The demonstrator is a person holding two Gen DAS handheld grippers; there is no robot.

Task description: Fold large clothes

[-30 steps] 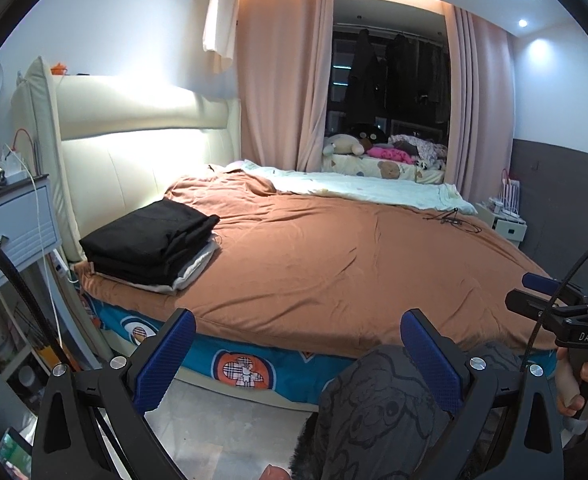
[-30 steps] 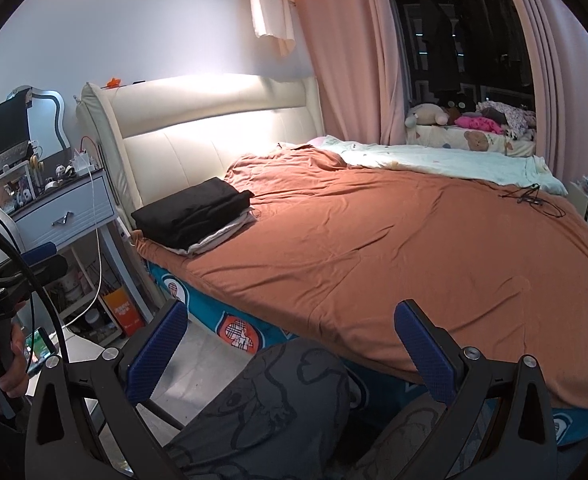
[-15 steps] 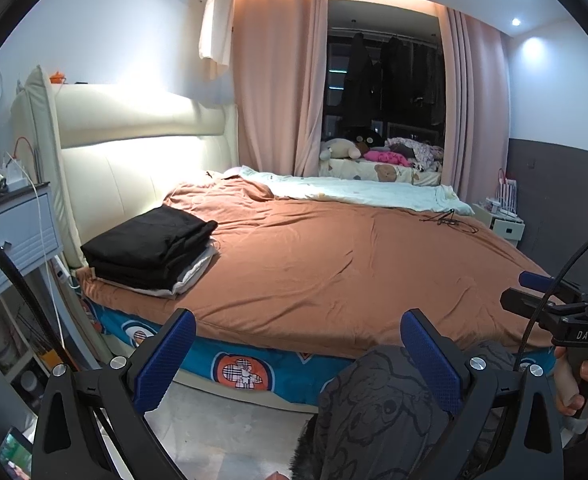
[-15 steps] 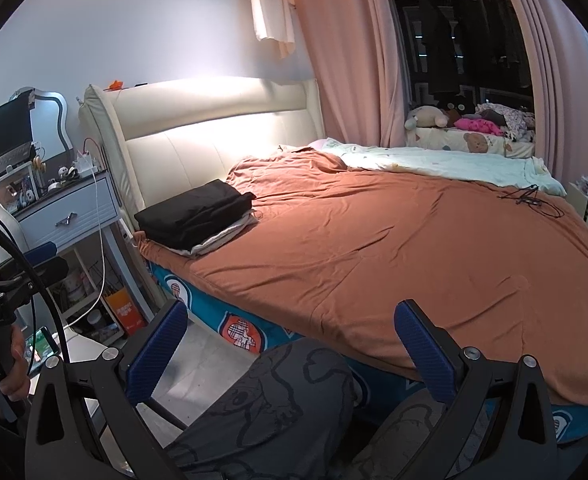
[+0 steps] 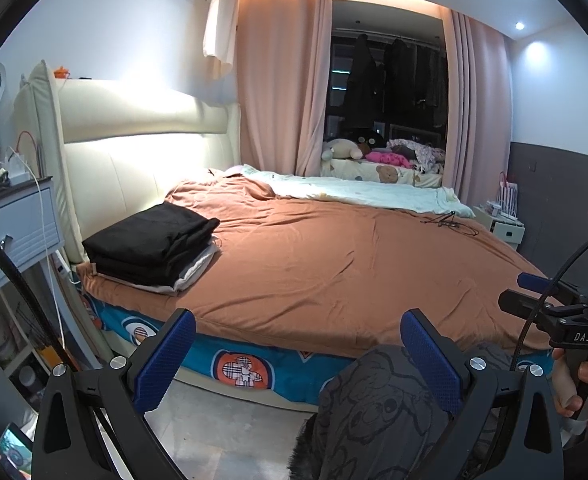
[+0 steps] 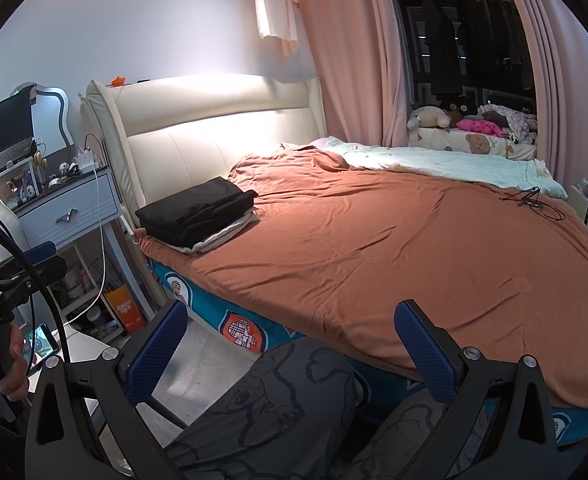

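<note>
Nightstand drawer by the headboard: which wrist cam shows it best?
Right wrist. The nightstand drawer shows its whole front, handle and the cluttered top above. In the left wrist view the nightstand drawer sits at the frame edge, partly cropped.

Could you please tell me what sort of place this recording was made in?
A home bedroom, most likely: a bed with a padded headboard, a nightstand beside it, and pink curtains at a dark window. Folded clothes lie on the bed.

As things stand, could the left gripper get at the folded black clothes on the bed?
Probably yes, with a forward reach. The left gripper is open and empty, and nothing stands between it and the folded black clothes, which lie near the bed's front corner by the headboard.
</note>
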